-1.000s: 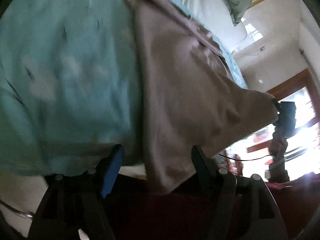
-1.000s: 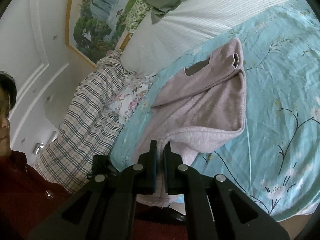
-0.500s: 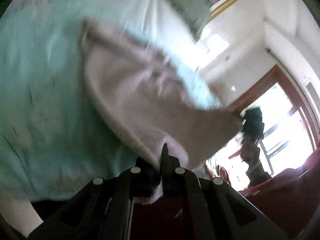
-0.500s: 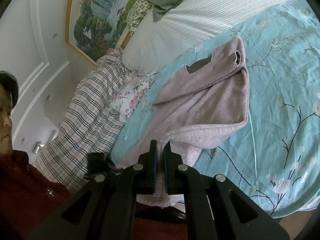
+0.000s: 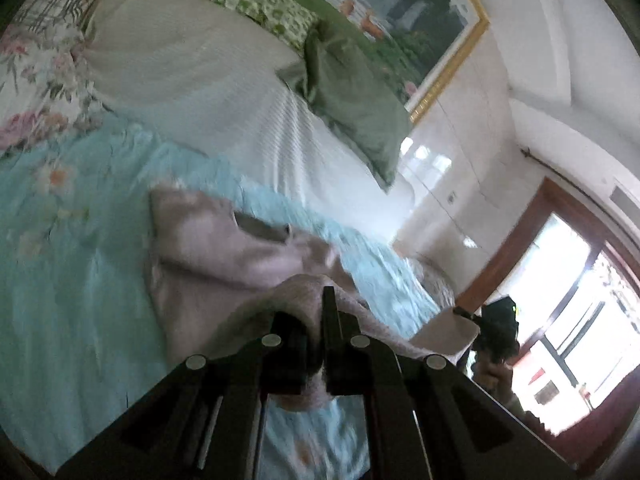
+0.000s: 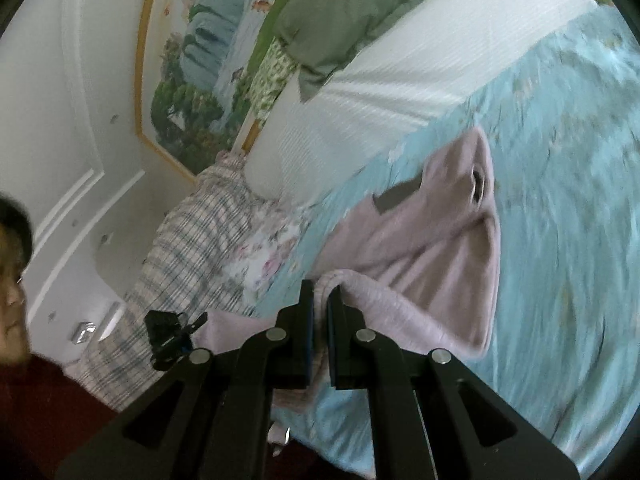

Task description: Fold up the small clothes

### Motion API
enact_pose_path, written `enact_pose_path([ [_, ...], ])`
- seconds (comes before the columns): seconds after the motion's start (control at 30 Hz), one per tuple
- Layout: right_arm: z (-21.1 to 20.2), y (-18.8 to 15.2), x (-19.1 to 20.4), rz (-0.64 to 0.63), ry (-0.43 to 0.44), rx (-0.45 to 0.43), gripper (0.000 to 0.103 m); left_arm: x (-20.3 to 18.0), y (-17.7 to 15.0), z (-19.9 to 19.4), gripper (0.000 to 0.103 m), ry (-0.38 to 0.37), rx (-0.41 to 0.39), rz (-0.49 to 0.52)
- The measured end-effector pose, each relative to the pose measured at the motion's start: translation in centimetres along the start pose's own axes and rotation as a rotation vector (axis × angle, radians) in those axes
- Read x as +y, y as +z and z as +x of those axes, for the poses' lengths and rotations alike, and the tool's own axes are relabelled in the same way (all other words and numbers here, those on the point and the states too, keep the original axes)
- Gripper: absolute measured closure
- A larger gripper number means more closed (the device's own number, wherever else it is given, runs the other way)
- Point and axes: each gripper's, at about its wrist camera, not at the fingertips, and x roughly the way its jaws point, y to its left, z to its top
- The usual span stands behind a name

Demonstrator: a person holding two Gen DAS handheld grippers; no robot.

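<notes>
A turquoise flowered bedsheet [image 5: 80,280] covers the bed and fills most of both wrist views, with a white ribbed bolster [image 5: 192,92] lying across its far edge below a gold-framed landscape painting [image 6: 192,92] on the wall. On the bolster rests an olive-green pillow [image 5: 352,112], beside a green patterned cushion [image 5: 264,4]; at the other side a plaid blanket [image 6: 188,248] and a floral cloth [image 6: 264,260] are bunched together just beside the sheet (they sit close to the garment's left edge in the right wrist view). The small pink garment [image 6: 432,248] lies partly folded on the sheet, its upper part with the neck opening flat on the bed and its near hem raised off the sheet toward the cameras. The left gripper [image 5: 316,312] is clamped on a bunched fold of that hem, fabric pinched between its nearly touching fingers, and the right gripper [image 6: 320,304] likewise pinches a roll of the hem, the cloth draping away from it to the right. Each gripper's black frame hides the hem's lowest part in its own view. In the left wrist view the right-hand tool shows dark against a bright window with a wooden frame [image 5: 520,240]. The person's face [image 6: 10,280] shows at the left edge of the right wrist view, above a dark red sleeve [image 6: 44,412].
</notes>
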Motion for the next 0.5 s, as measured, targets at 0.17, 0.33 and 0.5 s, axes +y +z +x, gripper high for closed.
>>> enact_pose_path([
  [0.17, 3.1, 6.1, -2.4, 0.004, -0.105, -0.075, 0.097, 1.1, 4.6, 5.2, 0.1, 0.073, -0.02, 0.022],
  [0.33, 7.0, 10.4, -4.8, 0.005, -0.245, -0.075, 0.097, 3.2, 8.3, 11.2, 0.1, 0.142, 0.026, 0.02],
  [0.5, 11.0, 13.0, -7.7, 0.024, -0.36, -0.043, 0.097, 6.8, 10.5, 16.9, 0.099, 0.189, 0.085, -0.014],
])
